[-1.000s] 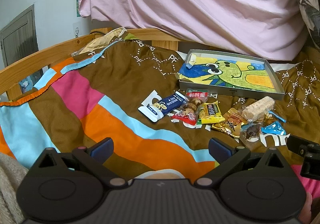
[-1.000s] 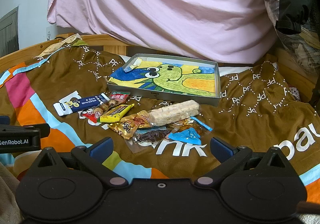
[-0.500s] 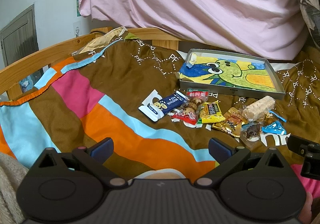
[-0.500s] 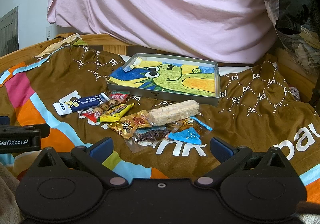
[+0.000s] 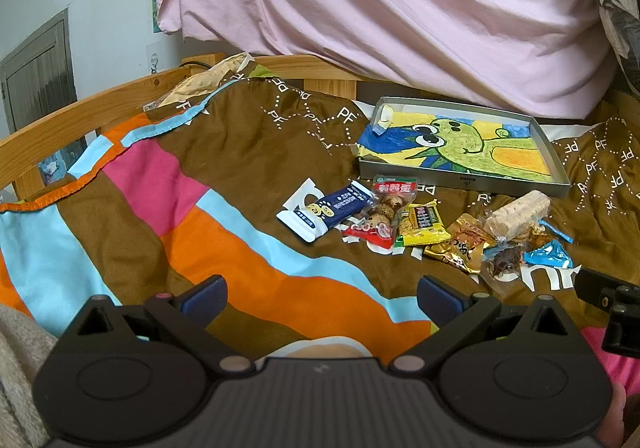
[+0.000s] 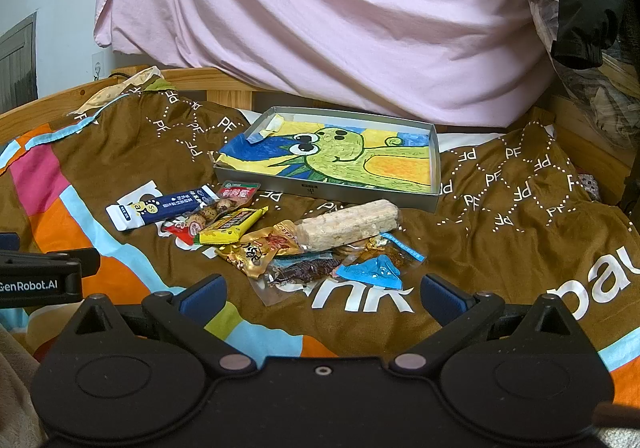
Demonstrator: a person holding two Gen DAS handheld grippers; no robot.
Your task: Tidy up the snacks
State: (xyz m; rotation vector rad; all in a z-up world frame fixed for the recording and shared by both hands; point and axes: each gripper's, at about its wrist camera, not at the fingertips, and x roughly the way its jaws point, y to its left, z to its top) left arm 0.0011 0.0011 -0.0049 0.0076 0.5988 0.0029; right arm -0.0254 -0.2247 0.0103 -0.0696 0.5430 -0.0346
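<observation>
Nothing has shifted since a second ago: both my grippers hang low over the bedspread (image 6: 520,216), short of the snacks. My left gripper (image 5: 322,294) and right gripper (image 6: 322,294) gape wide, holding nothing.

Crinkly packets lie heaped just in front of the shallow grey tray (image 6: 434,168), which has a crayon dinosaur drawing lining its floor: a dark blue bar (image 6: 160,206), a yellow wafer pack (image 6: 232,228), a gold foil pouch (image 6: 256,250), a long pale rice-crisp bar (image 6: 348,224) in clear film, and a small blue sachet (image 6: 370,272).

My worry is that slick, overlapping wrappers on soft, rumpled cloth could slip from the pads, or one pinch could drag a neighbour along; pressing down may just sink the packet into the bedding.
</observation>
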